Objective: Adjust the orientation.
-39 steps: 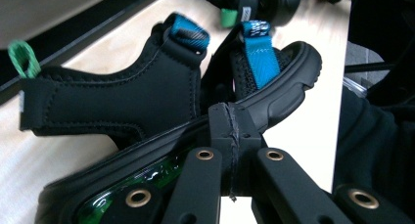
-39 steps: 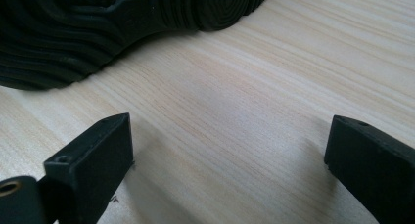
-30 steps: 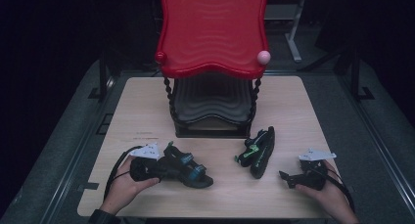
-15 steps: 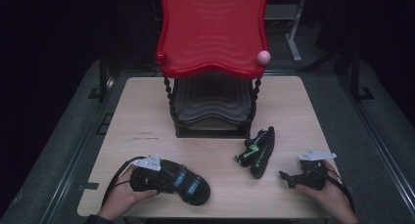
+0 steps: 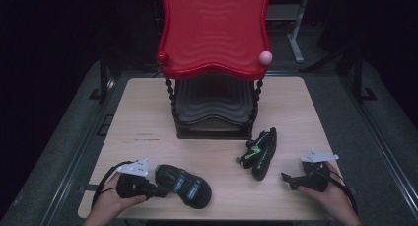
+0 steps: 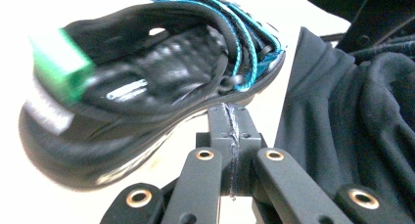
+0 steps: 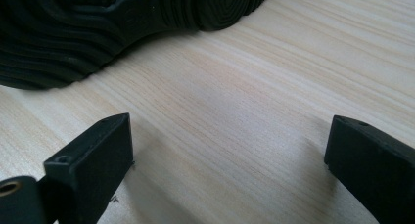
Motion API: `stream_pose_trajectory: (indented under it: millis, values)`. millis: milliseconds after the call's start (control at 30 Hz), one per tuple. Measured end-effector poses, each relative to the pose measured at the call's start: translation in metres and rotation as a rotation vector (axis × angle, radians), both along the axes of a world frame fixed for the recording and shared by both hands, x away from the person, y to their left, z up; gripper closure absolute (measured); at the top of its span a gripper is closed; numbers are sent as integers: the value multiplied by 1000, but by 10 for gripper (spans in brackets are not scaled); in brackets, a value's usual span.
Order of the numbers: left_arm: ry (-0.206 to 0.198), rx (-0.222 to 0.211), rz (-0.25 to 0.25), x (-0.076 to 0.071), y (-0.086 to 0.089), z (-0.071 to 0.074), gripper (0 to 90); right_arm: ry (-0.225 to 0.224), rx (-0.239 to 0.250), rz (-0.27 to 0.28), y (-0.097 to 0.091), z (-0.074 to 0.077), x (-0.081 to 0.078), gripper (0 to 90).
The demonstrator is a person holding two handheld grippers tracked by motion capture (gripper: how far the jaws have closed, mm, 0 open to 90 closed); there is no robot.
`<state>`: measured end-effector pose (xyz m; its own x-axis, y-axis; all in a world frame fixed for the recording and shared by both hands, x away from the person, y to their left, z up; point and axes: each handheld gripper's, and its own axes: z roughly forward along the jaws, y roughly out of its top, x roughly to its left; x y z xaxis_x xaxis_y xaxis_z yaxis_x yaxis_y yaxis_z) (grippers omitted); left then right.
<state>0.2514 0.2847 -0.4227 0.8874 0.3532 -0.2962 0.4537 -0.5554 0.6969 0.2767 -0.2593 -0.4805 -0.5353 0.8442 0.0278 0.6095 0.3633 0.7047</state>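
A black sandal with blue straps [image 5: 187, 184] lies near the table's front left. My left gripper [image 5: 157, 189] has its jaws pressed together on the rim of its sole. In the left gripper view the sandal [image 6: 147, 82] is tilted and blurred above the closed jaw tips [image 6: 229, 111], with a green tag [image 6: 61, 62] on it. A second black sandal with green straps [image 5: 260, 148] lies on its side at centre right. My right gripper [image 5: 286, 179] rests open on the table to its right. In the right gripper view its sole [image 7: 98, 18] lies ahead of the spread jaws [image 7: 230, 131], apart from them.
A red wavy-topped rack [image 5: 214, 33] with a black lower tray [image 5: 213, 100] stands at the back middle of the wooden table [image 5: 148, 112]. A pink ball [image 5: 266, 57] caps its right corner. Dark clothing [image 6: 352, 111] is at the right of the left gripper view.
My left gripper has drawn back toward the table's front edge, and the blue-strapped sandal has come with it. The right gripper and the green-strapped sandal have stayed put.
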Motion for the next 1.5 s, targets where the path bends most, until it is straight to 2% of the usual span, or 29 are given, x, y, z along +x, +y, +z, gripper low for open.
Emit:
stream_pose_trajectory:
  millis: [100, 167, 267, 300, 333, 433, 467, 533, 600, 633, 733, 833, 933, 967, 1000, 1300, 1400, 1433, 1500]
  values:
    - [-18, -12, 22, -2, 9, 5, 892, 0, 0, 0, 0, 0, 0, 34]
    - [-50, -28, 59, -2, 20, 12, 847, 0, 0, 0, 0, 0, 0, 34]
    - [-93, -39, 95, 0, 27, 20, 778, 0, 0, 0, 0, 0, 0, 34]
    - [-93, -39, 95, 0, 27, 20, 751, 0, 0, 0, 0, 0, 0, 34]
    - [-118, -52, 106, 3, 29, 26, 737, 0, 0, 0, 0, 0, 0, 34]
    - [-141, -57, 122, 7, 31, 31, 684, 0, 0, 0, 0, 0, 0, 34]
    - [-159, -71, 130, 11, 30, 35, 672, 0, 0, 0, 0, 0, 0, 34]
    - [-169, -74, 138, 13, 29, 37, 649, 0, 0, 0, 0, 0, 0, 34]
    - [-189, -81, 143, 20, 24, 38, 579, 0, 0, 0, 0, 0, 0, 34]
    - [-185, -79, 139, 23, 22, 37, 570, 0, 0, 0, 0, 0, 0, 34]
    - [-174, -70, 125, 29, 15, 33, 581, 0, 0, 0, 0, 0, 0, 34]
    - [-164, -51, 114, 36, 10, 27, 632, 0, 0, 0, 0, 0, 0, 34]
    - [-153, -48, 107, 41, 9, 26, 786, 0, 0, 0, 0, 0, 0, 34]
    - [-156, -34, 109, 42, 9, 28, 843, 0, 0, 0, 0, 0, 0, 34]
    - [-156, -31, 112, 43, 9, 29, 865, 0, 0, 0, 0, 0, 0, 34]
    - [-175, -27, 160, 55, 14, 33, 885, 0, 0, 0, 0, 0, 0, 34]
    - [-184, -23, 206, 64, 25, 35, 885, 0, 0, 0, 0, 0, 0, 34]
    - [-184, -23, 206, 64, 25, 35, 885, 0, 0, 0, 0, 0, 0, 34]
    - [-187, -23, 254, 72, 38, 36, 884, 0, 0, 0, 0, 0, 0, 34]
